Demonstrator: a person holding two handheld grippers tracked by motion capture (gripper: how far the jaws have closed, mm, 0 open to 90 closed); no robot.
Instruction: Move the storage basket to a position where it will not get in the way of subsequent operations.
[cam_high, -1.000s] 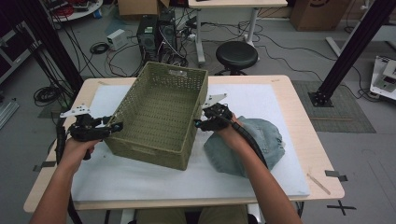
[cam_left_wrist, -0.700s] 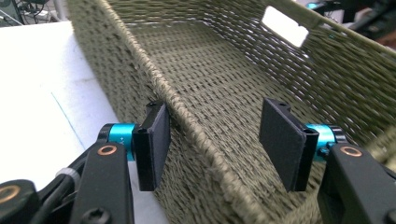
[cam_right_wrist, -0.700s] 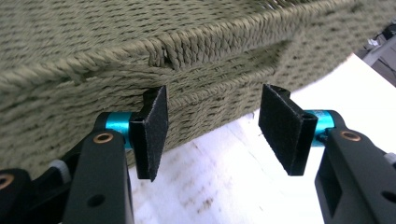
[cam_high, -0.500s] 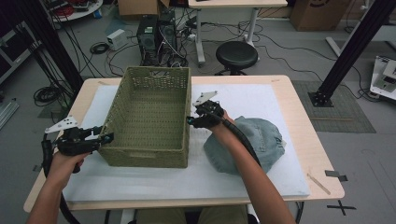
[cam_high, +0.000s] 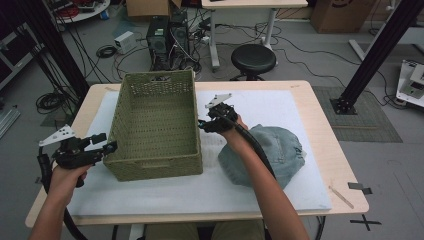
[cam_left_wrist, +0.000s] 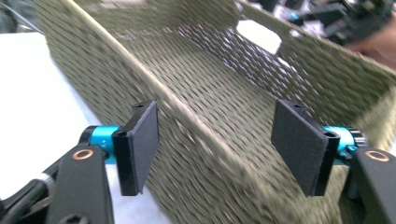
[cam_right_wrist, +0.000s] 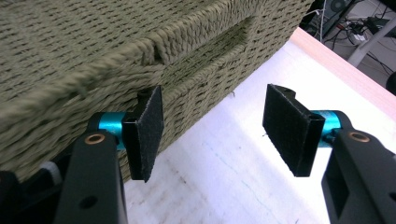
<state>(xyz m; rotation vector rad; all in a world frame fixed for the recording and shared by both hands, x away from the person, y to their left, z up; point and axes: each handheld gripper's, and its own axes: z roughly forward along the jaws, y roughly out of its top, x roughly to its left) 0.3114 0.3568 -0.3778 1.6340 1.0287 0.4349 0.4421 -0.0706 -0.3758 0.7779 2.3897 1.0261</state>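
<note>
Basket (cam_high: 155, 125): your left gripper (cam_high: 104, 146) spread astride its near-left corner; your right gripper (cam_high: 204, 124) spread beside its right wall; jeans (cam_high: 280, 150) further right.

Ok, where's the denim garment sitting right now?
In the high view the denim garment lies bunched on the white mat, right of the green woven basket, partly under the person's right forearm.

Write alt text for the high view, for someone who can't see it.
A person at a table holds the left gripper open at the near left corner of an empty green woven basket, the right gripper open beside its right wall. A crumpled denim garment lies right of the basket on a white mat.
</note>
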